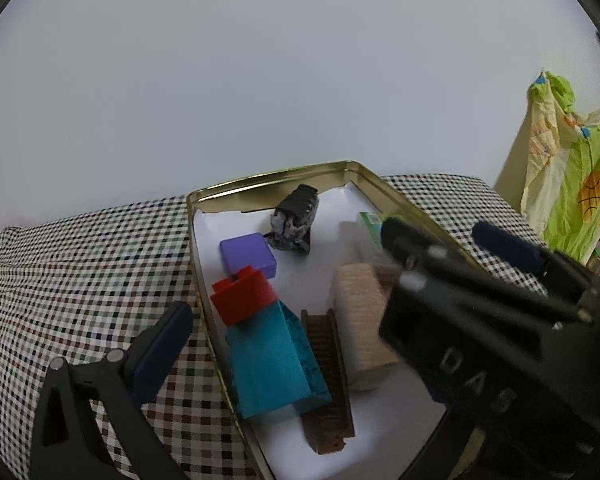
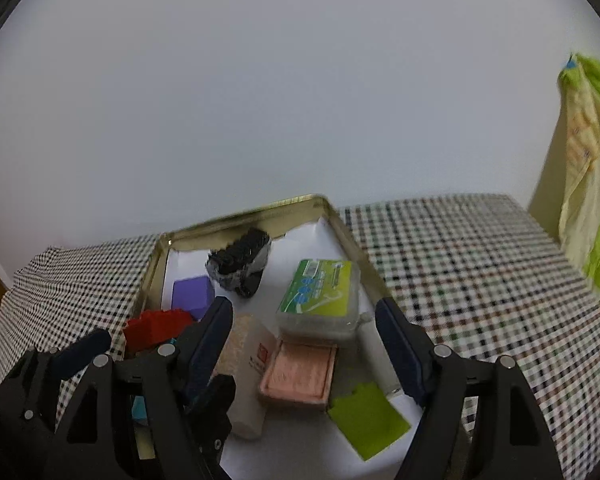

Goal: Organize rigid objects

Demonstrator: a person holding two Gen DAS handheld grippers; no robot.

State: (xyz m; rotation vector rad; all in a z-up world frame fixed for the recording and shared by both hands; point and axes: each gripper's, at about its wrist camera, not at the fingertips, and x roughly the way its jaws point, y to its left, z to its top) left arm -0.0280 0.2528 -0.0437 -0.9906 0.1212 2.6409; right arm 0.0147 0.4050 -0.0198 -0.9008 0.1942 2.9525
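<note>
I judge the sorting nearly done: the gold tin on the checked table already holds the purple block, red brick, teal block, black toy, brown comb-like strip, beige roll, green-labelled box, pink tray and lime piece. I see nothing loose on the cloth. My left tool and right tool both hang released and empty over the tin. The right tool crosses the left's view, crowding that corner. A bright cloth hangs beyond the table.
</note>
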